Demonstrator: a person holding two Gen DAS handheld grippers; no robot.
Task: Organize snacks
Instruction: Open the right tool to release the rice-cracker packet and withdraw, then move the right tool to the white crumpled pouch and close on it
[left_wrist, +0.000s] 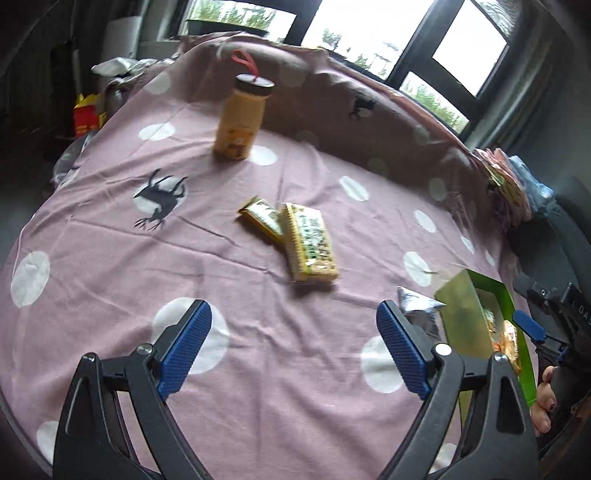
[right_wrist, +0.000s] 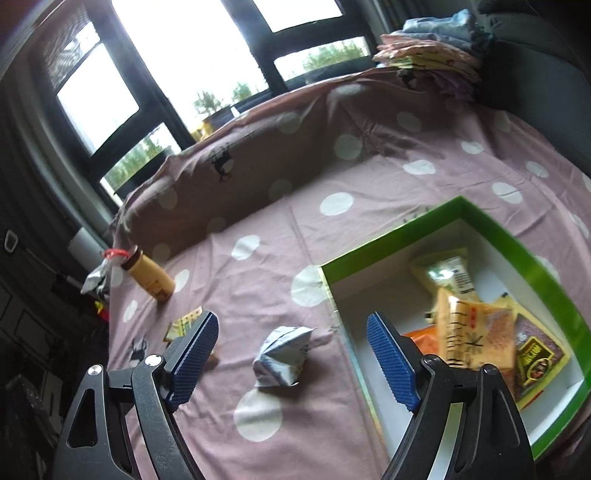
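Daylight from big dark-framed windows falls on a surface covered with a pink cloth (left_wrist: 110, 266) dotted white. Two yellow snack packets (left_wrist: 308, 243) lie side by side, touching, out ahead of the left hand-held gripper (left_wrist: 293, 347) and well apart from it; one tan bottle (left_wrist: 240, 118) with a dark cap and a red loop stands upright farther back. The left hand-held gripper's blue pads are spread wide with only cloth between them, holding nothing.

One crumpled silver wrapper (right_wrist: 282, 356) lies on the cloth between and just beyond the fingers of the right hand-held gripper (right_wrist: 291, 360), not touched by either pad. Its jaws too stand wide apart and grasp nothing. One green box (right_wrist: 517, 243) with a white inside sits to the right of the wrapper, near it; the gripper's right finger hangs over the box's near corner. Inside lie several packets (right_wrist: 476, 332), yellow, orange and a dark one, overlapping so I cannot count them surely. A pile of folded cloths (right_wrist: 432, 59) sits at the far edge.
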